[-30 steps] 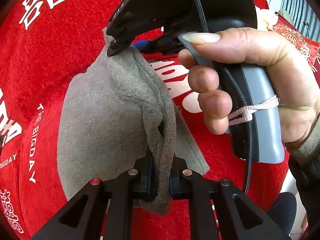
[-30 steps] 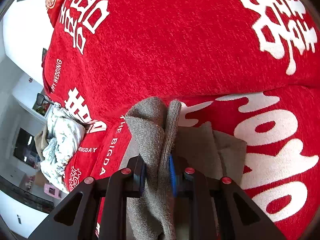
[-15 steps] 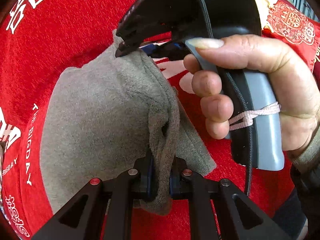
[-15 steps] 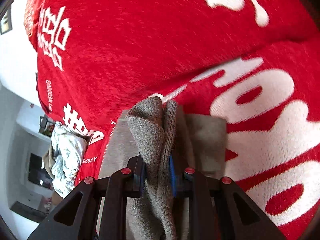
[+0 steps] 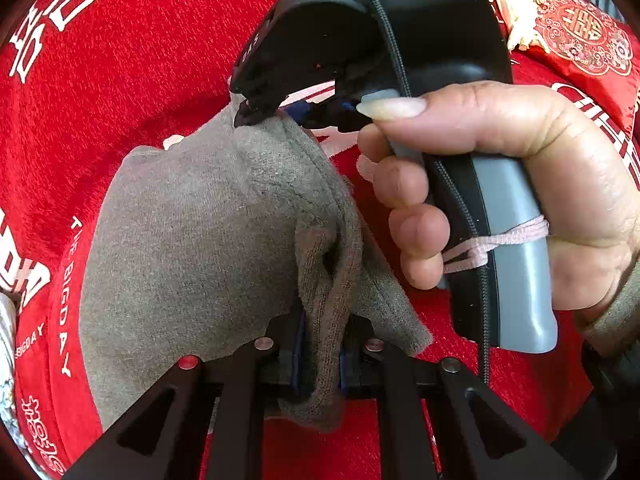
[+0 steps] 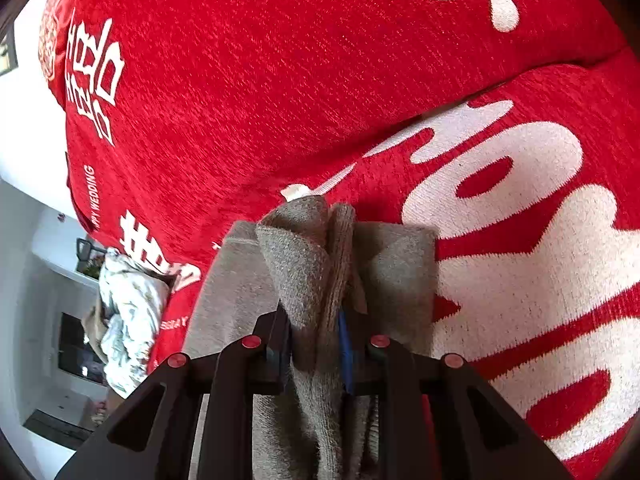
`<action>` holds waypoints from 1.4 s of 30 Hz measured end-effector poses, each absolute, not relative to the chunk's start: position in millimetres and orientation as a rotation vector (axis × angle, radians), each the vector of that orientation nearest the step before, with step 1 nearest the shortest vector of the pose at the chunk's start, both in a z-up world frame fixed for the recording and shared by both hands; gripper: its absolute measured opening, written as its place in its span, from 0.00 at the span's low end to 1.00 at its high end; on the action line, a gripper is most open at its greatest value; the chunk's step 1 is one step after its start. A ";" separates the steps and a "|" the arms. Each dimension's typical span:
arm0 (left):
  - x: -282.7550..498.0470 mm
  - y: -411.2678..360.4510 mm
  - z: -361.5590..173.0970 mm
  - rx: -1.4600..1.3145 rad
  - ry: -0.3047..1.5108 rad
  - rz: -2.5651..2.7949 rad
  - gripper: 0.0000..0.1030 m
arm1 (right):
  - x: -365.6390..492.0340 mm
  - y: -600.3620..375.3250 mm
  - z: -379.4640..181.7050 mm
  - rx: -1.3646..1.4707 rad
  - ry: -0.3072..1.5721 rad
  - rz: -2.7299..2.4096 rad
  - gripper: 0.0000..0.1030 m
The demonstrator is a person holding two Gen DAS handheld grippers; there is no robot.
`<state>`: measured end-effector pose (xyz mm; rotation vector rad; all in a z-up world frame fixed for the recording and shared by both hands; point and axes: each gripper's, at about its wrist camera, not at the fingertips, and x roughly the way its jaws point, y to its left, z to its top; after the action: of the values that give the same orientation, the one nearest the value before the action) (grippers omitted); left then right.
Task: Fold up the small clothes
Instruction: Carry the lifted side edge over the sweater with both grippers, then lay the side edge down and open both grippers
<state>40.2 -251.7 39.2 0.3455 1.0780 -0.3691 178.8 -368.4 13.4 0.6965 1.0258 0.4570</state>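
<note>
Both grippers clamped on the same grey knit garment (image 5: pixel 192 248): left gripper (image 5: pixel 320 364) pinches a bunched edge at 6 o'clock of its view, right gripper (image 5: pixel 260 114) bites the far corner at about 12 o'clock there, held by the person's hand (image 5: pixel 500 184). In the right wrist view the right gripper (image 6: pixel 316 348) has a thick wad of cloth between its pads. The garment lies on the red blanket (image 6: pixel 280 80) with white lettering, most of the body draped flat toward 9 o'clock in the left view, a lower layer poking out at 4 o'clock. My read: the folded edge is being laid down onto the layer beneath. To do it well: keep the edge between the two grippers taut so no slack ridge forms, lower both ends level, line the top edge up with the lower layer's edge before letting go. The knit is thick and soft, so it'll spring and bunch; press flat, then open both grippers together and pull straight back so the pads don't drag the fold. Pile of pale fabric (image 6: pixel 128 304) at 9 o'clock is well clear.
</note>
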 end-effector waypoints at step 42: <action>187.5 -110.9 41.1 -0.001 1.203 -0.178 0.80 | 189.9 -343.7 38.3 0.495 1.093 0.408 0.73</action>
<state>187.5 -110.9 41.1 -0.0015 1.2034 -0.1775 189.9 -343.7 38.3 0.4945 1.0935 0.4083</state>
